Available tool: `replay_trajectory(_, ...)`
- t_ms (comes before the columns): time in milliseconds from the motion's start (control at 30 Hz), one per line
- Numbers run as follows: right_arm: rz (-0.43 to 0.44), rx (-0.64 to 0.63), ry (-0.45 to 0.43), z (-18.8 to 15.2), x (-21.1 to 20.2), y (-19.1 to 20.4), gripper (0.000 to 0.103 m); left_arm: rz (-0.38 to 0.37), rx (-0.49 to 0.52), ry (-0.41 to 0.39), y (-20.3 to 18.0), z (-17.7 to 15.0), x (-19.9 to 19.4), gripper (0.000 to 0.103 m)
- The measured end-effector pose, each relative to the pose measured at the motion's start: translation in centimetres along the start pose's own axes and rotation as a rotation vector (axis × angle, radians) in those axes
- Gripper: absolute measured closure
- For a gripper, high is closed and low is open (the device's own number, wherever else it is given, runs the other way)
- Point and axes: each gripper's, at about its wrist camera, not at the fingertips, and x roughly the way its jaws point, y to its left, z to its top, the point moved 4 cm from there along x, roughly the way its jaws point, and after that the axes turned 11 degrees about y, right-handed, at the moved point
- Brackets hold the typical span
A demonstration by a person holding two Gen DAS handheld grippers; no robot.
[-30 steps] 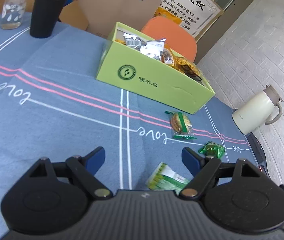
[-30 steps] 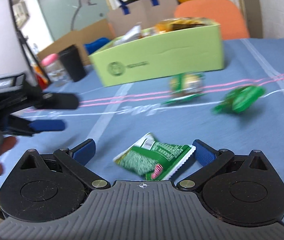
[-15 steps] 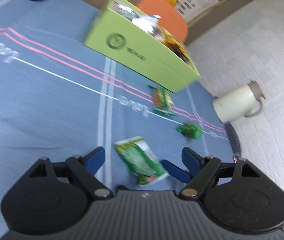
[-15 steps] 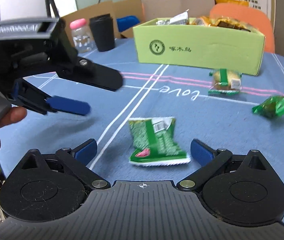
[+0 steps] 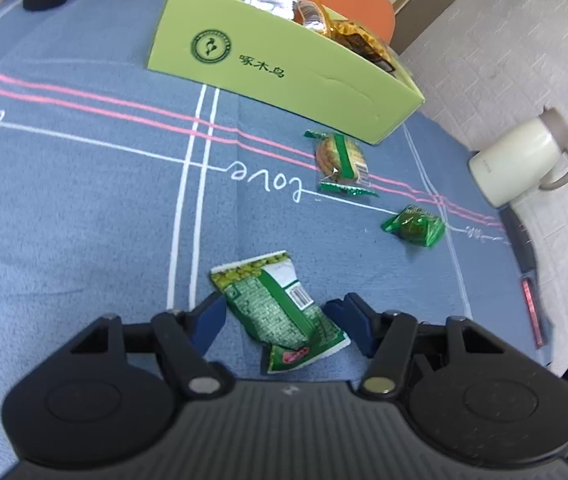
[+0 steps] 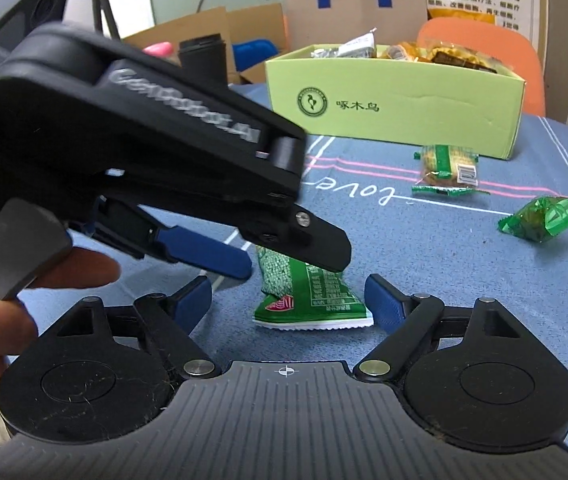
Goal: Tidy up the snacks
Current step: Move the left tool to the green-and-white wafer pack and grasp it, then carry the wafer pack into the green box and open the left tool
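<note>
My left gripper (image 5: 278,318): jaws closing, green snack bag (image 5: 280,312) between them; the left pad looks right at its edge, but I can't tell if it presses yet.
My right gripper (image 6: 288,298): jaws closing too, same bag just in front, not touching it.
Where the bag is: flat on the blue tablecloth (image 5: 84,200), well apart from the green box (image 5: 284,80).
Which way it lies: long side points away from my left gripper, a bit slanted.
Nearer: left.
Still out: cookie pack (image 5: 340,160) and small green candy (image 5: 414,226).
Hard to see: my left gripper hides the bag's far end in the right view.
</note>
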Motion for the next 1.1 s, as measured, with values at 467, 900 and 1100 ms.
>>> replay_trajectory(467,-0.049,-0.090,0.022,-0.3,-0.2,0.1,0.052,0.063,0.077,-0.002,-1.0,-0.3,0.5,0.061)
replay_trajectory(900,-0.161,-0.120,-0.180,9.0,-2.8,-3.6,0.081,-0.017,0.198,-0.221,-6.5,10.7,-3.0,0.072)
replay_trajectory(1100,-0.160,-0.099,-0.237,18.1,-0.5,-8.3,0.081,0.024,0.230,-0.301,-8.4,19.6,-1.7,0.072)
